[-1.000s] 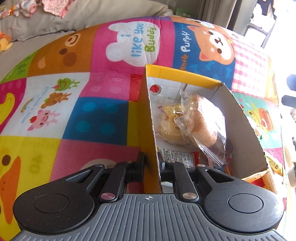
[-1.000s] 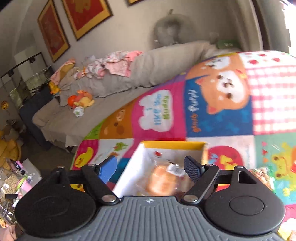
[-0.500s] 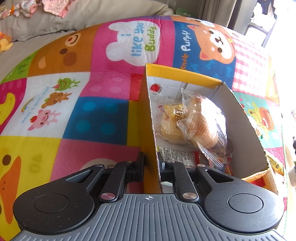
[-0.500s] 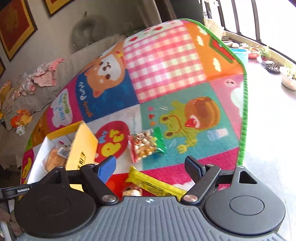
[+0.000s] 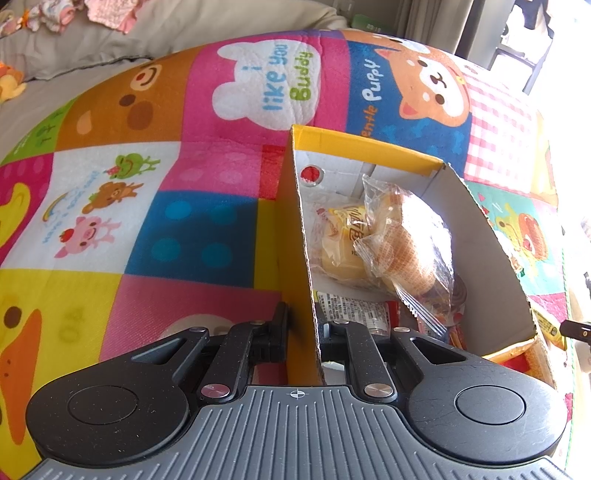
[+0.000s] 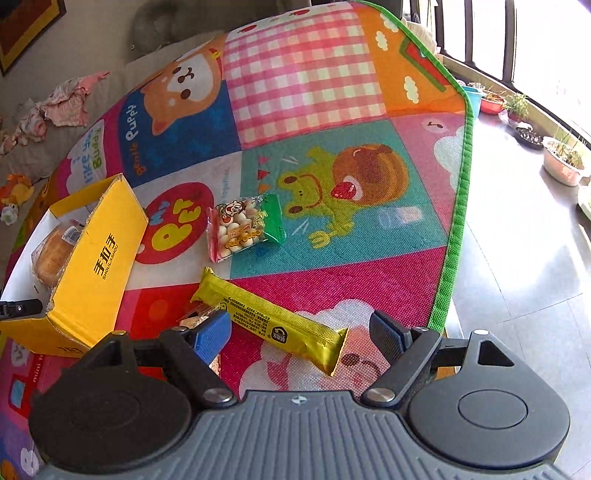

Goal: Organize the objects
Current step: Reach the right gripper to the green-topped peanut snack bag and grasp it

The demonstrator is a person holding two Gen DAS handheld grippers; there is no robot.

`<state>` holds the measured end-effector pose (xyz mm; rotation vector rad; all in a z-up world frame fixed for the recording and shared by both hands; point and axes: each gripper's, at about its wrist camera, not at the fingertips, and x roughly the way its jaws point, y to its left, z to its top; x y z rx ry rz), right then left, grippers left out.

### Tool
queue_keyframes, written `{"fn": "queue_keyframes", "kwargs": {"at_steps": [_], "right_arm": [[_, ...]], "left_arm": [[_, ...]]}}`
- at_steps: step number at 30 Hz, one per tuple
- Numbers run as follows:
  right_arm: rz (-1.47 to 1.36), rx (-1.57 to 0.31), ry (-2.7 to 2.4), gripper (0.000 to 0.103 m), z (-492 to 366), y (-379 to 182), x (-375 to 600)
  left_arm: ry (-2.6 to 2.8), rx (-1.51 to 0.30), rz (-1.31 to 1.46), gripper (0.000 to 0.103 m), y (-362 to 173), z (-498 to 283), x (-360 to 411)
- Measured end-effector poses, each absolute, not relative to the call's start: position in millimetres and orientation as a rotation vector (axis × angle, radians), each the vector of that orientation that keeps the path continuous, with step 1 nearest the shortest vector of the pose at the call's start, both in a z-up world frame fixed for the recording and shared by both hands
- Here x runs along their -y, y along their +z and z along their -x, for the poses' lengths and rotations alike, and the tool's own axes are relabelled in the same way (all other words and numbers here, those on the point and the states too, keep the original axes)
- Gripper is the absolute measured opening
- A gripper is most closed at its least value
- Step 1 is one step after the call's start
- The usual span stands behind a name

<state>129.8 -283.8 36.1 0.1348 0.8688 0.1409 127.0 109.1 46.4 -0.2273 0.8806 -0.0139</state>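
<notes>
From my remote station, both wrist cameras sat just behind their fingers and looked forward and steeply down at the play mat [image 6: 306, 88]. The left wrist view was very close to the yellow box [image 5: 369, 147], looking along its near side wall into its interior, toward the sofa [image 5: 184, 33]. The right wrist view looked from farther right, across the mat toward the window side, with the yellow snack bar [image 6: 273, 321] near its fingers. Both views shared the box, the puppy panel and the sofa.
</notes>
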Motion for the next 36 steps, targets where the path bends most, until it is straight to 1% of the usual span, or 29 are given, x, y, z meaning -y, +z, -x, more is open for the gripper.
{"fn": "queue_keyframes", "kwargs": {"at_steps": [10,16,20,28,32,36], "right_arm": [[-0.054,-0.859,0.185,0.083,-123.7,34.4,263.5],[-0.019,-0.817,0.223,0.083,-151.3,47.0,242.0],[-0.013,-0.825,0.253,0.083,-183.1,48.6,220.7],[-0.014,-0.886,0.171,0.083,-243.3,21.7,187.9],[0.052,-0.908,0.142,0.083,-248.5,9.5,192.0],[0.102,-0.902,0.100,0.085,-238.7,12.0,212.5]], "left_arm": [[-0.015,-0.880,0.227,0.014,46.3,-127.2,-109.1],[-0.019,-0.879,0.232,0.014,46.0,-127.4,-108.9],[-0.019,-0.879,0.232,0.014,46.0,-127.3,-109.2],[-0.024,-0.879,0.243,0.015,45.4,-127.3,-111.0],[-0.026,-0.877,0.249,0.015,45.3,-127.4,-111.3],[-0.026,-0.873,0.257,0.015,45.0,-126.7,-112.0]]}}
